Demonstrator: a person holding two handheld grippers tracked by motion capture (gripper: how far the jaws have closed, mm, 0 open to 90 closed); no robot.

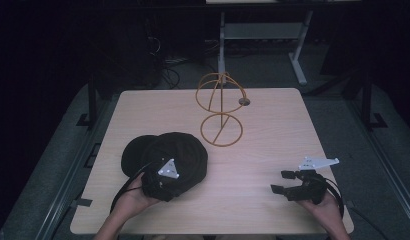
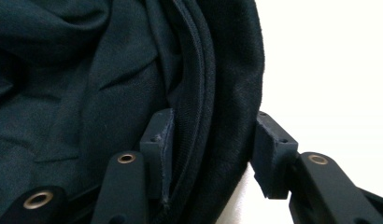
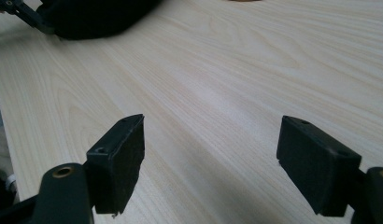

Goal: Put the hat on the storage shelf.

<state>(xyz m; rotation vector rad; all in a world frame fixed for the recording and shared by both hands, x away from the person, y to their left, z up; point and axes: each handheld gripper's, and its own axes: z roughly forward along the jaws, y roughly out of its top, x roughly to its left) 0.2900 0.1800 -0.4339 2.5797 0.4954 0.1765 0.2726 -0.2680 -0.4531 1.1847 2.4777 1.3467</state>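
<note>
two grippers: left gripper (image 2: 208, 154) pinches the black hat's (image 1: 165, 155) rim near the table's (image 1: 273, 145) front-left corner, hat mostly blocking it; right gripper (image 3: 213, 163) gapes wide, front-right.

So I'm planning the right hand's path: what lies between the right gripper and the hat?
Bare table. In the high view, only wood separates the right gripper from the hat; the right gripper view agrees.

Your table (image 1: 273, 165) is pale, smooth, matt wood grain. The hat (image 1: 178, 155) is dark, soft, matt cloth with stitched seams. The stand (image 1: 220, 107) looks like thin copper-coloured wire.
</note>
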